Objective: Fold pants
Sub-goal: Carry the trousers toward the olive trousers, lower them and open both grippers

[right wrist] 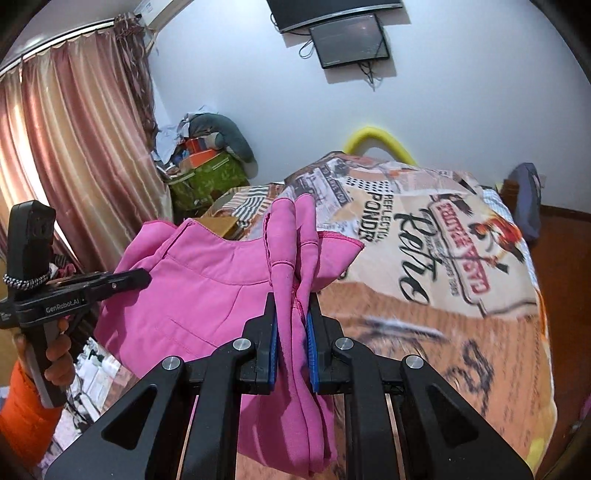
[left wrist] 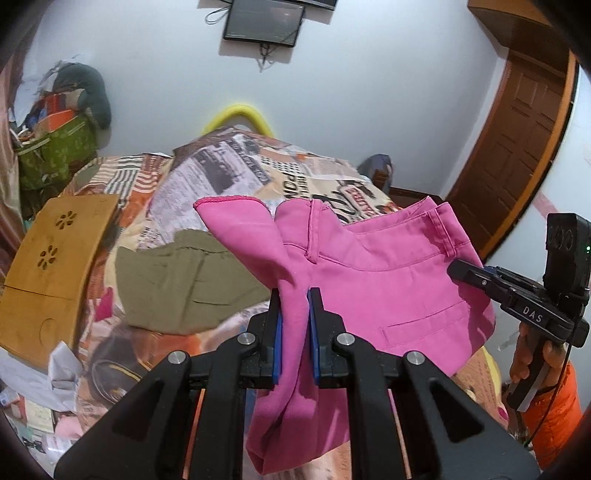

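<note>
The pink pants (left wrist: 388, 280) hang in the air above the bed, stretched between both grippers. My left gripper (left wrist: 295, 295) is shut on a bunched fold of the pink cloth, which drapes down between its blue pads. My right gripper (right wrist: 292, 299) is shut on another bunched fold of the same pants (right wrist: 192, 295). Each gripper shows in the other's view: the right one (left wrist: 465, 273) at the pants' right edge, the left one (right wrist: 136, 277) at their left edge. The waistband with belt loops (left wrist: 443, 229) faces up.
A bed with a newspaper-print cover (right wrist: 424, 236) lies below. Folded olive pants (left wrist: 184, 280) and a wooden lap tray (left wrist: 55, 266) rest on it. A cluttered pile with a green bag (right wrist: 210, 177), curtains (right wrist: 74, 147), a wall screen (left wrist: 264, 22) and a wooden door (left wrist: 517, 147) surround the bed.
</note>
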A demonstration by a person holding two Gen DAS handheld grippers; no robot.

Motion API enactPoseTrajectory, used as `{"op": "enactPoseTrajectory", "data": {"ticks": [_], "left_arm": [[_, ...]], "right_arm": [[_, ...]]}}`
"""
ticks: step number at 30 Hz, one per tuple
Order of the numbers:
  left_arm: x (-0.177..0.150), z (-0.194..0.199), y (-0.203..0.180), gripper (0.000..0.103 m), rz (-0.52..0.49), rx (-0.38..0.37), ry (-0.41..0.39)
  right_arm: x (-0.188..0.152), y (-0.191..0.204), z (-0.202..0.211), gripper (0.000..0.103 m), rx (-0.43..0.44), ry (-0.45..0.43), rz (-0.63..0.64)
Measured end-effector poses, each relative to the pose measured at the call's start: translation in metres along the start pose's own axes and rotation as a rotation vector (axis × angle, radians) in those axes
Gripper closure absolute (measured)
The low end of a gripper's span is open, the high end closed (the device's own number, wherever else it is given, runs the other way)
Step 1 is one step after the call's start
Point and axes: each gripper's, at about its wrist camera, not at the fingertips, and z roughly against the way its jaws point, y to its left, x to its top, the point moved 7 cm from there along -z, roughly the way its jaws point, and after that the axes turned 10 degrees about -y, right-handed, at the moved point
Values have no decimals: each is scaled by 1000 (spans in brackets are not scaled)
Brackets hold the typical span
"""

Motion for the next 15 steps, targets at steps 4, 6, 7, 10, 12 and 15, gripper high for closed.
{"op": "enactPoseTrajectory", "data": {"ticks": [4,6,7,10,12,15], "left_arm": [[6,-20,27,92,-3,39,1],[7,-32,40,92,7,50,9],[7,-40,48,92,13,56,14],[8,-59,67,92,24,73,24],[11,-72,79,92,30,81,30],[15,-92,94,92,35,92,35]], "right_arm": [[4,4,-34,92,11,22,12],[4,5,-53,91,13,39,22],[4,5,-61,92,14,45,22],[4,2,-88,91,18,64,19],[6,1,-107,92,14,74,28],[9,-2,-131,92,9,87,45]]}}
